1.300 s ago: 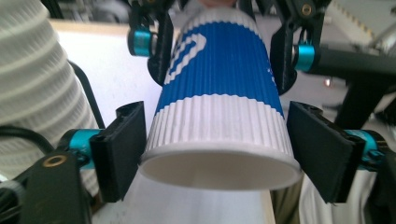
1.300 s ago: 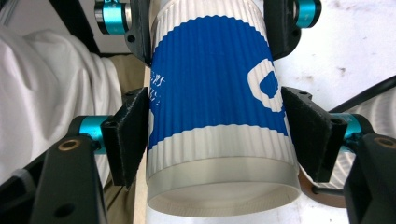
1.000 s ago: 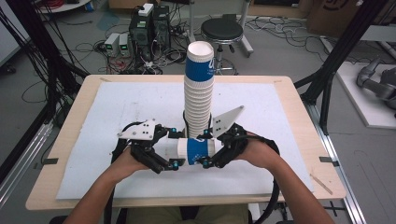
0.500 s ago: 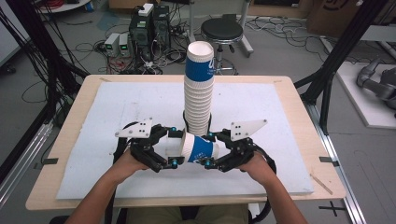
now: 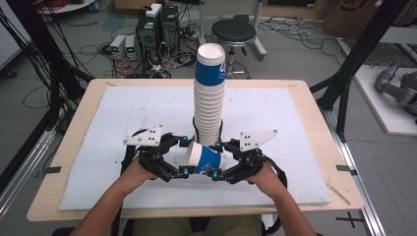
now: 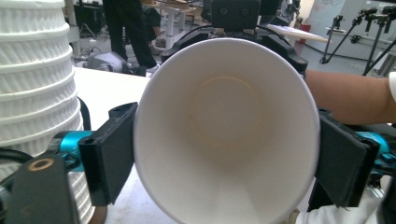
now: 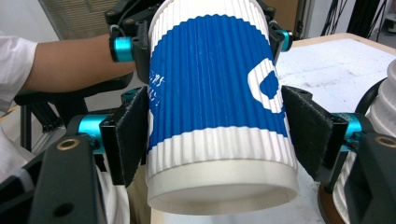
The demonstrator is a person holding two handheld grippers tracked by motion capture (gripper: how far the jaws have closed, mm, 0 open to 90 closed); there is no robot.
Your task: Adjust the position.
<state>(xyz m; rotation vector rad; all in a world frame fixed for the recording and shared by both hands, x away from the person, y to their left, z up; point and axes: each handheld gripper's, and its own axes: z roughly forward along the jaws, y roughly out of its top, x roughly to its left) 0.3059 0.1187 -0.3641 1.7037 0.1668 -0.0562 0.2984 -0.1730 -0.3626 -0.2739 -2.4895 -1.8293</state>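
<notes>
- One loose paper cup (image 5: 204, 158), blue and white, lying on its side.
- One tall stack of cups (image 5: 209, 98); roughly a dozen and a half nested rims, too fine to count surely.
- Two grippers: left gripper (image 5: 183, 157), right gripper (image 5: 217, 160).
- Two hands: left hand (image 5: 132, 172), right hand (image 5: 265, 175).
- One white mat (image 5: 123, 113).
- One table (image 5: 74, 123).
- One round stool (image 5: 233, 32) behind.

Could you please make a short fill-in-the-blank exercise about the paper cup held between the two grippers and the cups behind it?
1. The paper cup between the grippers lies on its ____.
2. Its open mouth faces the ____ gripper.
3. The right gripper grips the cup near its ____.
4. Behind it stands a tall ____ of cups.

Missing words: side; left; base; stack
</notes>
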